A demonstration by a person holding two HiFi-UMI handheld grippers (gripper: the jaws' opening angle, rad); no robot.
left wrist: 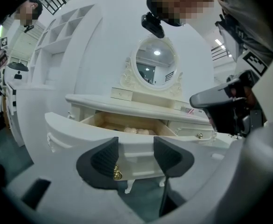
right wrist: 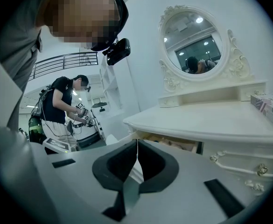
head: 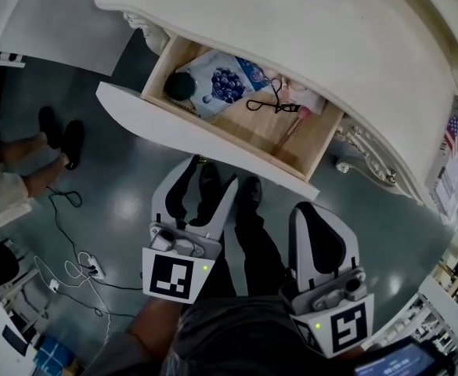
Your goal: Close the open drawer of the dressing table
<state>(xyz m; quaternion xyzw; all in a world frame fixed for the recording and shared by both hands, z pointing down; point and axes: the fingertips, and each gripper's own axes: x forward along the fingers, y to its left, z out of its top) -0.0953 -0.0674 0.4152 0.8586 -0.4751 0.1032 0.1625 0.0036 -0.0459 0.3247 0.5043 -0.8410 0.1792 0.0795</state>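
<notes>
My left gripper point(head: 211, 175) has its jaws wide apart and holds nothing. In the left gripper view point(left wrist: 136, 157) the gap frames the drawer front, with a small brass knob point(left wrist: 117, 174) low beside the left jaw. My right gripper point(head: 308, 210) has its jaws pressed together, also empty point(right wrist: 137, 160), and sits further back and off to the right.

Just ahead is the pulled-out light wooden drawer with a curved white front panel point(head: 201, 138) point(left wrist: 71, 129). It is fully open and not touched by either gripper. The panel's long axis runs crosswise to me, slanting from upper left to lower right in the head view. The left gripper is the nearer one, facing roughly mid-panel, while the right faces the panel's right end.

My call is to push straight away from me, square to that long axis and near the centre so the drawer doesn't skew.

Inside the drawer are a blue blueberry-print pouch point(head: 225, 81), a black round item point(head: 180, 84) and a black cord point(head: 266, 100), all below the rim.

Beyond is the white dressing-table worktop point(head: 330, 37), then the oval white-framed mirror point(left wrist: 156, 66).
</notes>
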